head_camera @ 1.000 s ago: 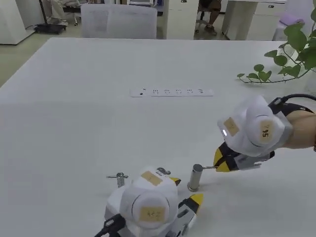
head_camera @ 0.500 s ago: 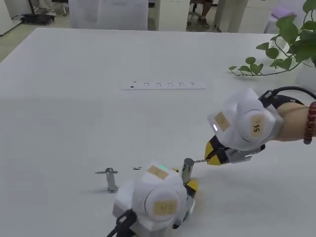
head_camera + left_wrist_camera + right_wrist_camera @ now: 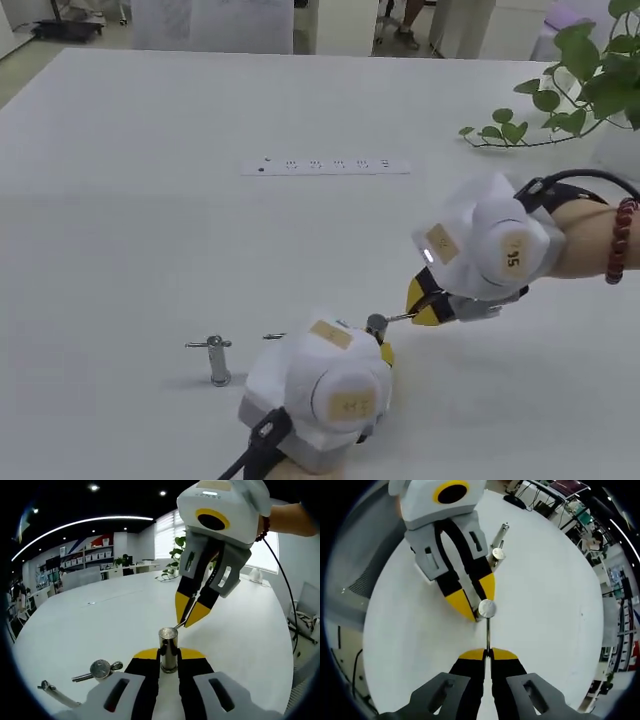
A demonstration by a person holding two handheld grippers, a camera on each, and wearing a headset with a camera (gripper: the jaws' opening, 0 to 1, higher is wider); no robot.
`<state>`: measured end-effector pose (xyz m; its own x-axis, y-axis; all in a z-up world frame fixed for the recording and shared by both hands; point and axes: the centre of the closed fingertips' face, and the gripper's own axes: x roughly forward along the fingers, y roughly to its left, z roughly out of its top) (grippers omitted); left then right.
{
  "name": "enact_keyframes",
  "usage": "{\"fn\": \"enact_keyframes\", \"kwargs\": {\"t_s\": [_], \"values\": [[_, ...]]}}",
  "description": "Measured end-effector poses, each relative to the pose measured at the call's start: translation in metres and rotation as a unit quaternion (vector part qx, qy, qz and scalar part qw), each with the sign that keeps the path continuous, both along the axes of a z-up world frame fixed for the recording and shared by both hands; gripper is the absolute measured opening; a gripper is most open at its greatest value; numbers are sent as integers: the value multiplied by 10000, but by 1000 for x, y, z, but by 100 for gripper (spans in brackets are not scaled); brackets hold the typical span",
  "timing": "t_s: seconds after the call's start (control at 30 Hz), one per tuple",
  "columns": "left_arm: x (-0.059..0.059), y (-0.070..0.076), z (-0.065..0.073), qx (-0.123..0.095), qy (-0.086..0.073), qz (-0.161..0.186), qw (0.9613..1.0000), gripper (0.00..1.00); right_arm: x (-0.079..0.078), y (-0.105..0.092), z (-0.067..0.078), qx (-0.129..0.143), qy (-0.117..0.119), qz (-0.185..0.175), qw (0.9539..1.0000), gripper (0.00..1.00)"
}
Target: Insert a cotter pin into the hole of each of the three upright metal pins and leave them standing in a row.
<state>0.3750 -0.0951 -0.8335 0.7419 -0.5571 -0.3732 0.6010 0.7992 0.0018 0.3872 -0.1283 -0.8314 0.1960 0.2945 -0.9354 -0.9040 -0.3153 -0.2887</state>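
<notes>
Holds the upright pin (image 3: 169, 639) in the left tool (image 3: 169, 659) for steadiness; pinches the cotter pin (image 3: 488, 632) in the right tool (image 3: 488, 654), tip at its top.

right tool (image 3: 488, 653) pinches cotter pin (image 3: 488, 632) | tip at metal pin (image 3: 487, 608)

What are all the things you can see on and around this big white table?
Table: one, white, under everything.
Power strip: one, white, mid-table.
Plant: one, green, far right corner.
Metal pins: two, silver, upright: held pin in the left gripper, free pin beside it.
Cotter pins: three, silver: gripped cotter pin in the right gripper, tip at the held pin's top; fitted cotter pin through the free pin; loose cotter pin lying on the table.
Bracelet: one, red, right wrist.
Grippers: two, white with black-and-yellow jaws, both shut.
</notes>
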Motion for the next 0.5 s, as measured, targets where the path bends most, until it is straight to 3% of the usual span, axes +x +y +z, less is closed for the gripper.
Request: {"fn": "enact_keyframes", "kwargs": {"t_s": [0.33,0.5], "values": [[-1,-1,0,23,51,-170,9998,11,1,0,1,118,-99,354,9993,4],[-4,-2,0,137,7,-363,9992,11,-1,1,3,174,-120,493,9986,4]]}}
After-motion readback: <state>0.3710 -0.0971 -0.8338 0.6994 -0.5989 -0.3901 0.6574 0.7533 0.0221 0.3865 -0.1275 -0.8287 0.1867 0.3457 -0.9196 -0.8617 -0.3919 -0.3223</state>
